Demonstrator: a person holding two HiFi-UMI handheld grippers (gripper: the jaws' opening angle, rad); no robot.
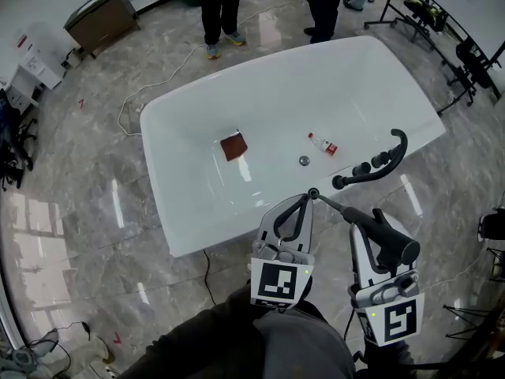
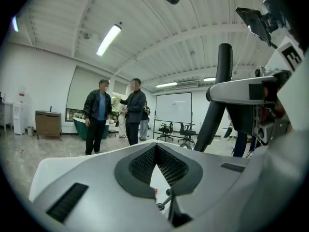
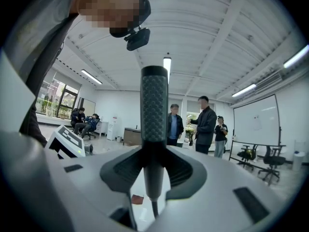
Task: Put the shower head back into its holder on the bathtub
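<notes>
Right gripper view shows the right hand-held gripper [image 3: 153, 153] clamped on the black textured shower head [image 3: 154, 105] over the white bathtub's [image 1: 316, 85] near rim, left hand-held gripper [image 2: 155, 148] closed empty; a tilted approach may miss the black curved faucet holder [image 1: 375, 166].

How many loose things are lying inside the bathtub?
2: a brown square pad near the bathtub's middle and a small white-and-red bottle right of it, beside the drain. The near wall may hide more.

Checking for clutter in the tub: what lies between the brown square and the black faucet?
Head view: a round drain and a small bottle, on the bathtub floor.
</notes>
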